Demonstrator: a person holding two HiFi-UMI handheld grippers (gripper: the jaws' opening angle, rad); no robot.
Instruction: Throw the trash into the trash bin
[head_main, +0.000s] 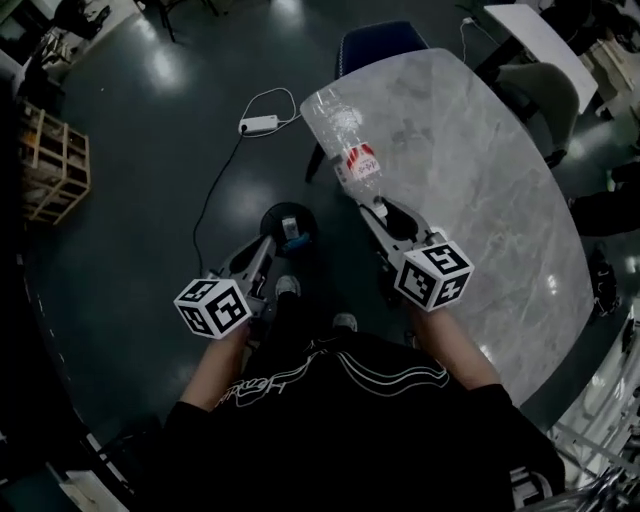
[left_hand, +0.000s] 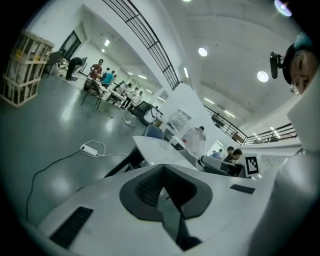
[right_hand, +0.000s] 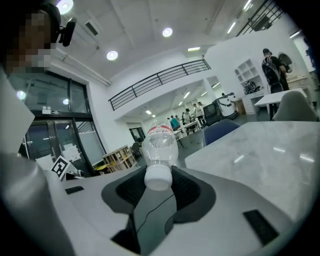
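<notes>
A clear, empty plastic bottle (head_main: 343, 135) with a red label is held by its white-capped neck in my right gripper (head_main: 383, 214), which is shut on it. The bottle sticks out in the air over the near edge of the grey marble table (head_main: 470, 160). In the right gripper view the bottle (right_hand: 159, 144) points straight ahead from between the pads. My left gripper (head_main: 274, 240) is shut with nothing in it and hangs over the floor, right by a dark round bin (head_main: 287, 221) with something blue in it. The left gripper view shows the shut gripper (left_hand: 162, 172) and the bottle (left_hand: 180, 120) off to the right.
A white power strip (head_main: 258, 125) with its cable lies on the dark floor beyond the bin. A blue chair (head_main: 375, 45) stands at the table's far end. A wooden crate (head_main: 52, 165) sits at the far left. People work at desks far off.
</notes>
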